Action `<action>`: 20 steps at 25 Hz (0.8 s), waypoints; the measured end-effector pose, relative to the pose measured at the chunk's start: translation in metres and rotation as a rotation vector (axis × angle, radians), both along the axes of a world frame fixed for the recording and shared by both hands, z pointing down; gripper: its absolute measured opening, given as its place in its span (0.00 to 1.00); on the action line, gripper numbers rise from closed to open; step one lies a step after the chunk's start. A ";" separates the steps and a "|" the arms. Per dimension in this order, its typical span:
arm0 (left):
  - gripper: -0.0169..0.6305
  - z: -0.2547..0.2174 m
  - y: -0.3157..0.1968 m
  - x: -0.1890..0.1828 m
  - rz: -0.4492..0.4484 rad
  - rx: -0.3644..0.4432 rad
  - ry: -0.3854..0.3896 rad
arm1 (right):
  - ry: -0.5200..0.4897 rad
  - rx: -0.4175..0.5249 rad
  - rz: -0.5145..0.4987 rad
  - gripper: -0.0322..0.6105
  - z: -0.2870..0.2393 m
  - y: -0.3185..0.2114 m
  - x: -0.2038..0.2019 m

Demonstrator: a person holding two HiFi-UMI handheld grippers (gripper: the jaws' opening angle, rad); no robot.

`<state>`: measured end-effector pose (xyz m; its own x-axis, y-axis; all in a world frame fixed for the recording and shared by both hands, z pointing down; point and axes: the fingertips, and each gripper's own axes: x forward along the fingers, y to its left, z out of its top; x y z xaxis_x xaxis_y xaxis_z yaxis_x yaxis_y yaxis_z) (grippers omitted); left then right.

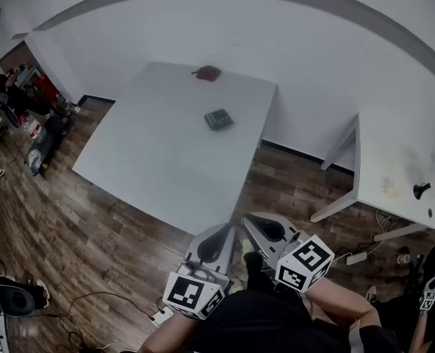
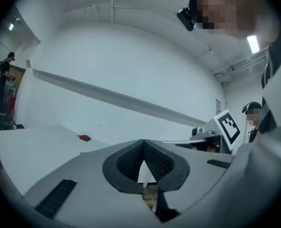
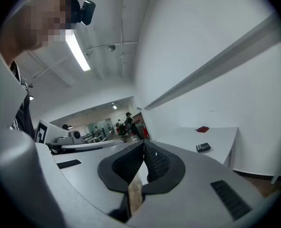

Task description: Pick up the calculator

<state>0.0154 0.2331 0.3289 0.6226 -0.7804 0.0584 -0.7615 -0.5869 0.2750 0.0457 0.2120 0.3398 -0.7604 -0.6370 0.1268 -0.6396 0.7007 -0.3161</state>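
**Head view.** The calculator [image 1: 218, 119] lies flat on the white bench [image 1: 151, 160], towards its far right part. It is near a red object [image 1: 207, 73] at the far edge. The left tongs [image 1: 219, 240] and right tongs [image 1: 261, 230] are held side by side over the wooden floor [image 1: 92, 226], on the near side of the bench and well apart from the calculator.

**Left gripper view.** The left tongs [image 2: 144, 144] are pressed together at the tips, with nothing between them. The red object [image 2: 84, 137] shows on the bench at left.

**Right gripper view.** The right tongs [image 3: 144, 146] are likewise pressed together and empty. The calculator [image 3: 203, 147] rests on the bench [image 3: 221, 136] at far right, nearer than the red object [image 3: 202, 129].
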 end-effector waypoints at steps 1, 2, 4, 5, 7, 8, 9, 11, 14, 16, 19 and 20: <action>0.04 0.000 -0.011 0.000 -0.005 0.004 0.000 | 0.001 -0.001 -0.005 0.07 0.001 -0.011 0.000; 0.04 0.001 -0.023 0.000 -0.011 0.008 0.001 | 0.001 -0.001 -0.010 0.07 0.003 -0.022 -0.001; 0.04 0.001 -0.045 0.000 -0.023 0.013 0.004 | 0.000 -0.004 -0.017 0.07 0.005 -0.045 0.000; 0.04 0.001 -0.056 0.000 -0.029 0.015 0.006 | -0.002 -0.006 -0.020 0.07 0.005 -0.057 0.000; 0.04 0.002 -0.080 0.002 -0.039 0.019 0.006 | -0.006 -0.009 -0.026 0.07 0.006 -0.084 0.001; 0.04 0.002 -0.093 0.002 -0.045 0.020 0.005 | -0.007 -0.013 -0.031 0.07 0.006 -0.097 0.001; 0.04 0.003 -0.105 0.003 -0.052 0.020 0.006 | -0.006 -0.019 -0.037 0.07 0.007 -0.111 0.001; 0.04 0.002 -0.128 0.004 -0.068 0.023 0.010 | -0.002 -0.033 -0.051 0.07 0.010 -0.137 -0.001; 0.04 0.003 -0.161 0.003 -0.098 0.020 0.013 | -0.008 -0.052 -0.074 0.07 0.014 -0.173 -0.004; 0.04 0.006 -0.184 0.004 -0.119 0.010 0.012 | -0.014 -0.066 -0.089 0.07 0.019 -0.198 -0.004; 0.04 0.012 -0.216 0.004 -0.142 0.007 0.001 | -0.015 -0.089 -0.098 0.07 0.029 -0.232 -0.005; 0.04 0.015 -0.224 0.003 -0.147 0.003 -0.004 | -0.016 -0.100 -0.098 0.07 0.033 -0.242 -0.006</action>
